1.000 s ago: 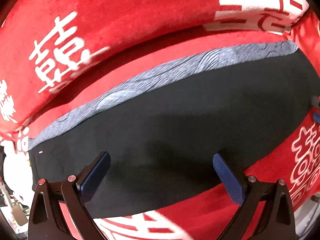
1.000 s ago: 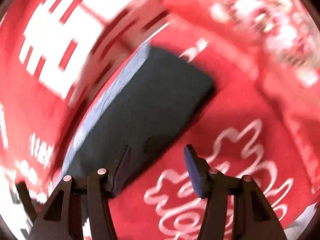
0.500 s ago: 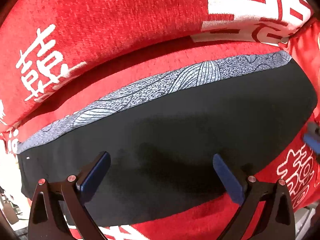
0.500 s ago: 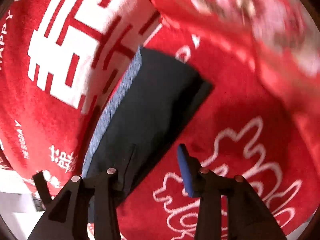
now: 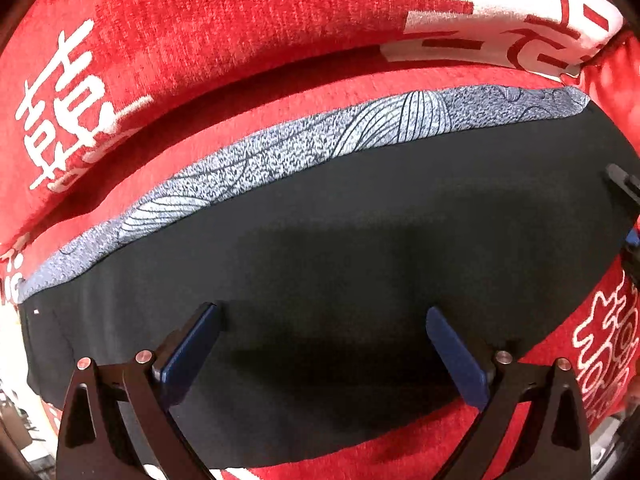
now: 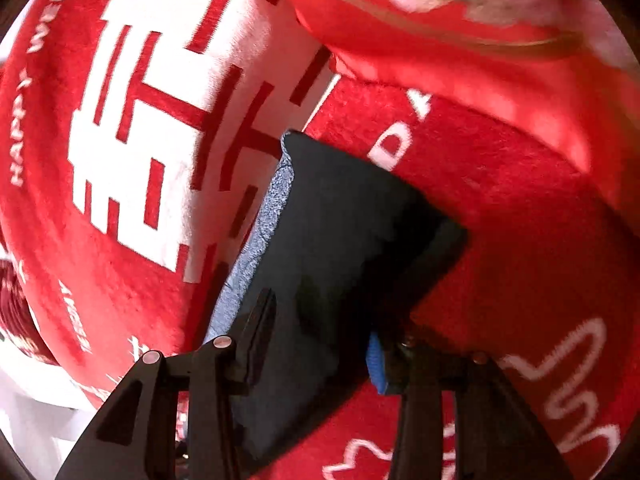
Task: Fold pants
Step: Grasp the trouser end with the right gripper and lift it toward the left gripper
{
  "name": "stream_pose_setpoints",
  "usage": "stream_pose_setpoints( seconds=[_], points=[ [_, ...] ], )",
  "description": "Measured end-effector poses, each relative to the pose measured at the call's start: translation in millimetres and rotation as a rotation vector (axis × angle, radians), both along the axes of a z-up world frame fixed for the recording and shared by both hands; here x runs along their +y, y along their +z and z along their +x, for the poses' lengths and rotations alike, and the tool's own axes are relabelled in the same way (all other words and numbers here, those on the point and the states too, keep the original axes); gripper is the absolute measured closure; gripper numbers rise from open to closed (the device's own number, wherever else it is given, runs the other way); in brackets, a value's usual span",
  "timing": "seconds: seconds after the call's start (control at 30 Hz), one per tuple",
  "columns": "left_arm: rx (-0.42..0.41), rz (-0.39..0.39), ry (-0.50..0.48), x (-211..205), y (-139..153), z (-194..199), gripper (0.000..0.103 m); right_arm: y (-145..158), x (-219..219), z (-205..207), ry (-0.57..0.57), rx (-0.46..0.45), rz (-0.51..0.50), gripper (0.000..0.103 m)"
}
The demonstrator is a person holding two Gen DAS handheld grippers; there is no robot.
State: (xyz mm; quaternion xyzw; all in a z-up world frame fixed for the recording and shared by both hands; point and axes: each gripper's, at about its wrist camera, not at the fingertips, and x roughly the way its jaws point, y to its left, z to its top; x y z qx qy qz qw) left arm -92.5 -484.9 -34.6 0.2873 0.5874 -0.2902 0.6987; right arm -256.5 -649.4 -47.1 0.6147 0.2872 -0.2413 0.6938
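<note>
Black pants (image 5: 360,220) with a grey patterned strip (image 5: 320,148) along the far edge lie folded flat on a red sofa seat. My left gripper (image 5: 324,344) points down just above the near half of the pants. Its jaws stand wide and are closing, with only flat cloth under them. In the right wrist view the pants (image 6: 348,220) run away from me, with the grey strip (image 6: 264,220) on the left. My right gripper (image 6: 318,344) straddles the near right edge of the pants. Its jaws are closing with black cloth between them. The right gripper's tip (image 5: 624,200) shows at the right edge of the left wrist view.
A red back cushion (image 5: 240,20) with white characters rises just behind the pants, and is seen too as the cushion (image 6: 140,120) on the left. A red pillow (image 6: 460,40) lies beyond the pants' far end. Red seat cover (image 6: 520,240) stretches to the right.
The left gripper has drifted over the pants and its jaws have narrowed slightly. The right gripper has dropped and tilted onto the pants' near end, its jaws narrowing around the edge.
</note>
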Motion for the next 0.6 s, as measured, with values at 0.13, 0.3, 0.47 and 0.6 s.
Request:
stream_pose_setpoints(
  seconds=[0.13,0.3,0.47,0.6],
  points=[
    [-0.025,-0.099,0.028,-13.9,31.0,13.0,0.043,27.0,-0.2,10.8,0.036,-0.032,-0.011,0.089],
    [0.054,-0.126,0.023,-40.8,1.8,9.5,0.043,78.8,14.5,31.5,0.164,-0.055,-0.14,0.089],
    [-0.066,-0.153,-0.056,-46.4,2.5,-16.1,0.046,109.6,37.3,57.2,0.267,-0.043,-0.229,0.089],
    [0.08,-0.181,-0.041,-37.4,10.7,6.7,0.044,125.1,49.3,73.3,0.305,-0.032,-0.264,0.09]
  ],
)
